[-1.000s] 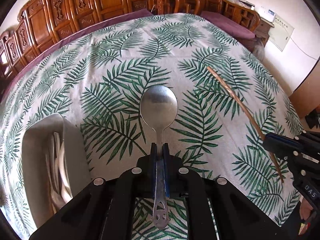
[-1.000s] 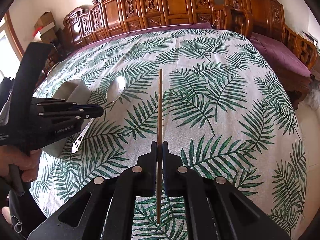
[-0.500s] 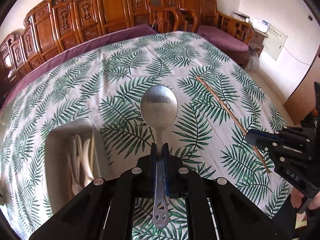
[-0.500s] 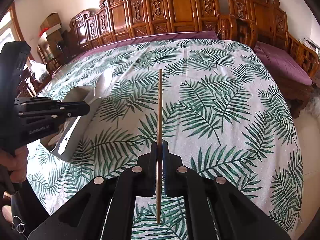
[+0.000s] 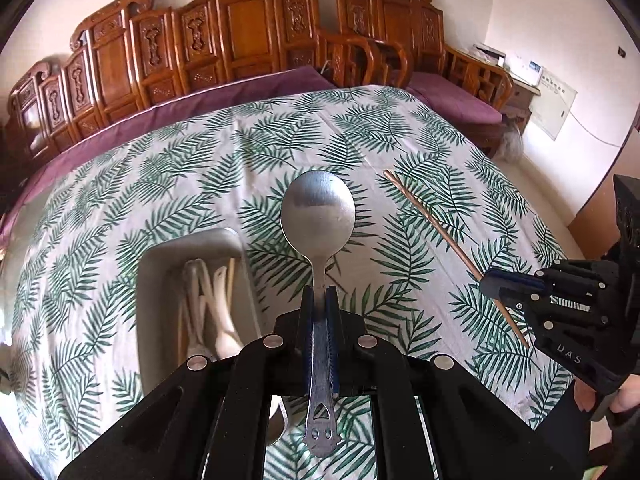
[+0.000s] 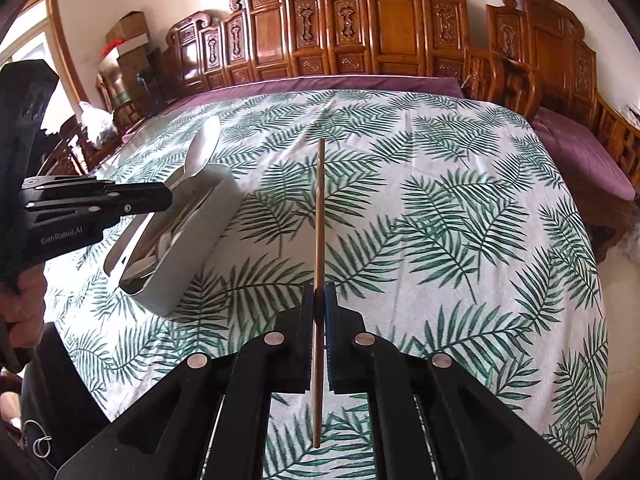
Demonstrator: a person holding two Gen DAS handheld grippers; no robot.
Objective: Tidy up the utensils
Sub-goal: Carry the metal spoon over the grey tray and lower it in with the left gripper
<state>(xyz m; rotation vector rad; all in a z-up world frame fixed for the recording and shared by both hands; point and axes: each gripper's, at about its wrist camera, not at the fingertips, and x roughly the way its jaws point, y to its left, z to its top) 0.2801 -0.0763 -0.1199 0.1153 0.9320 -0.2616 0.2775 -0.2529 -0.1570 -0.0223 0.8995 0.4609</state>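
My left gripper (image 5: 319,294) is shut on the handle of a steel spoon (image 5: 318,216), held above the table with its bowl pointing forward. A grey utensil tray (image 5: 158,276) with white spoons and chopsticks in it lies below and to the left. My right gripper (image 6: 319,292) is shut on a wooden chopstick (image 6: 320,208), held level above the cloth. In the right wrist view the left gripper (image 6: 166,200) holds the spoon (image 6: 204,148) above the tray (image 6: 188,256). In the left wrist view the right gripper (image 5: 486,284) and chopstick (image 5: 436,228) are at the right.
The table (image 6: 440,208) has a white cloth with green fern leaves. Carved wooden chairs (image 6: 360,32) with purple cushions stand along its far side and right side. Boxes (image 6: 128,40) are stacked at the back left.
Both grippers have lifted higher with their utensils. The left gripper has moved over toward the tray, which now shows more fully beneath it.
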